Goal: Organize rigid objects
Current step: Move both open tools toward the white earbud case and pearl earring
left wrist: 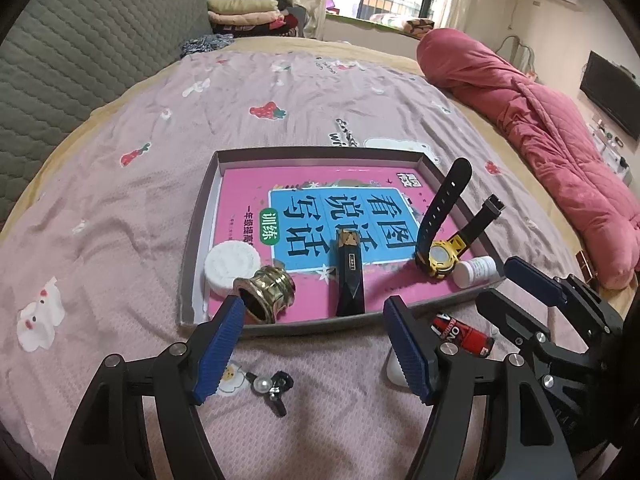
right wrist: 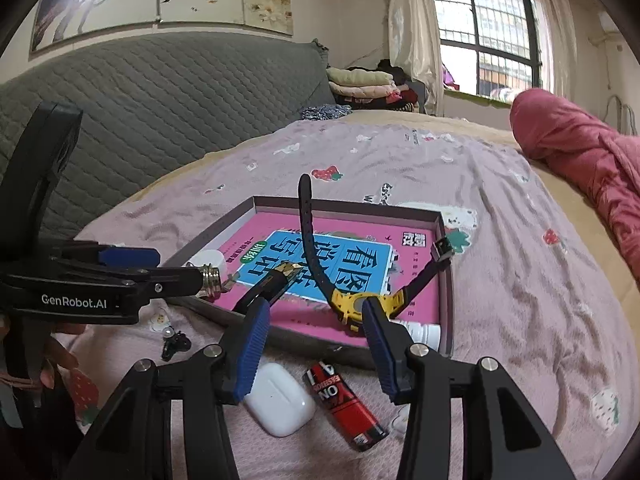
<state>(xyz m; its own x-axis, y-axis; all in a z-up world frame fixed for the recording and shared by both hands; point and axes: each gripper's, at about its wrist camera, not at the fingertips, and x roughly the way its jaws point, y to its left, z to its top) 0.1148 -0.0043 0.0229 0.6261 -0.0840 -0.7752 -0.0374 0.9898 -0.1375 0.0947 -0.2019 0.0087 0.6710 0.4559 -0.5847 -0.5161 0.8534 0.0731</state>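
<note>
Over the tray edge we hold both grippers, left gripper and right gripper, spread and empty, since the lighter and earbud case still lie outside.

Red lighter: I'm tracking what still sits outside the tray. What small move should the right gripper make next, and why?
Probably lower the right gripper onto the red lighter and close. Its jaws are open and empty, and the lighter lies on the bedspread just below them, outside the tray, beside the white earbud case.
</note>
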